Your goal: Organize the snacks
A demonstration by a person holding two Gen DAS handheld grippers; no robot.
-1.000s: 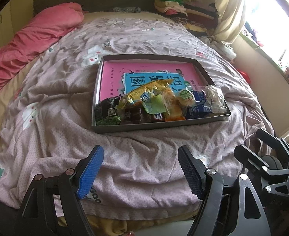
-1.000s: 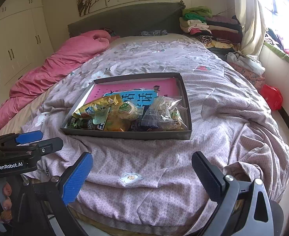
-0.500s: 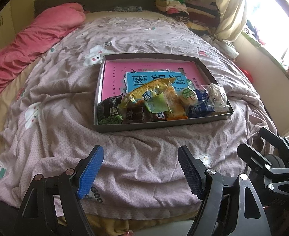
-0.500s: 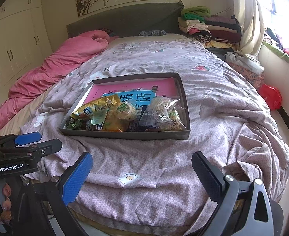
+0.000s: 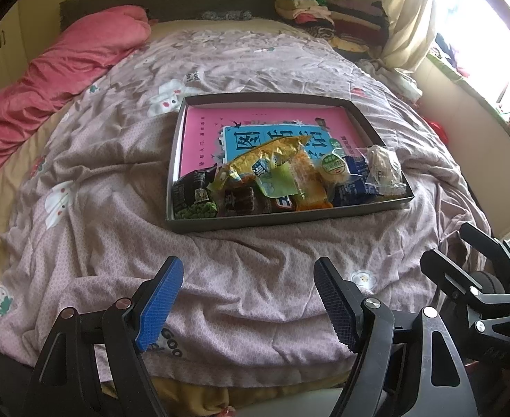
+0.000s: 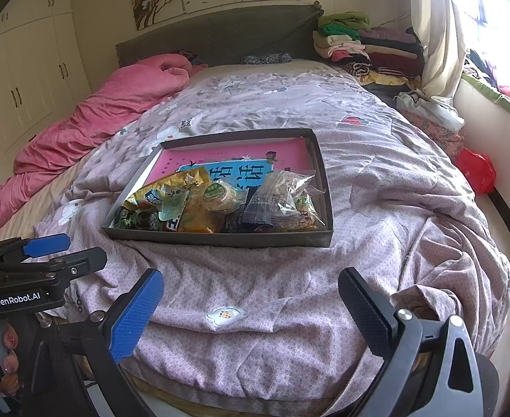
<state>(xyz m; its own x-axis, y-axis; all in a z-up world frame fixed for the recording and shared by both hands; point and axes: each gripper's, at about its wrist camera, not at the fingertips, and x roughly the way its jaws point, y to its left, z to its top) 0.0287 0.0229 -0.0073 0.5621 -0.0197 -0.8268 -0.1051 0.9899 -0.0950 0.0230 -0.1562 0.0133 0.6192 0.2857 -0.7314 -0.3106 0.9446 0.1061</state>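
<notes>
On the rumpled quilt (image 5: 123,208), toward the near end of the bed, sat the shallow grey tray (image 5: 282,223) with the snacks heaped along its near wall, and I judged every one of them light and crinkly. Beneath them lay a pink book (image 5: 202,132) that I had no business lifting. My guess was that the gold foil bag (image 5: 261,160) on top would be puffy and slick, best taken by its crimped end rather than across the belly, where a squeeze could crush what was inside. Over at the tray's right corner, the clear packet (image 6: 289,187) looked loose and floppy; I reckoned a pinch at its sealed edge would hold. A round green-labelled cake (image 6: 220,194) seemed soft and easily dented, so I would have closed on it gently. Down at the left corner, the dark packet of green peas (image 5: 194,201) lay partly under the pile and looked awkward to reach first. My left gripper (image 5: 248,299) hung above the quilt, well short of the tray, jaws spread wide with nothing between them and touching nothing. My right gripper (image 6: 251,309) was likewise spread wide and empty over the quilt, well short of the tray.
</notes>
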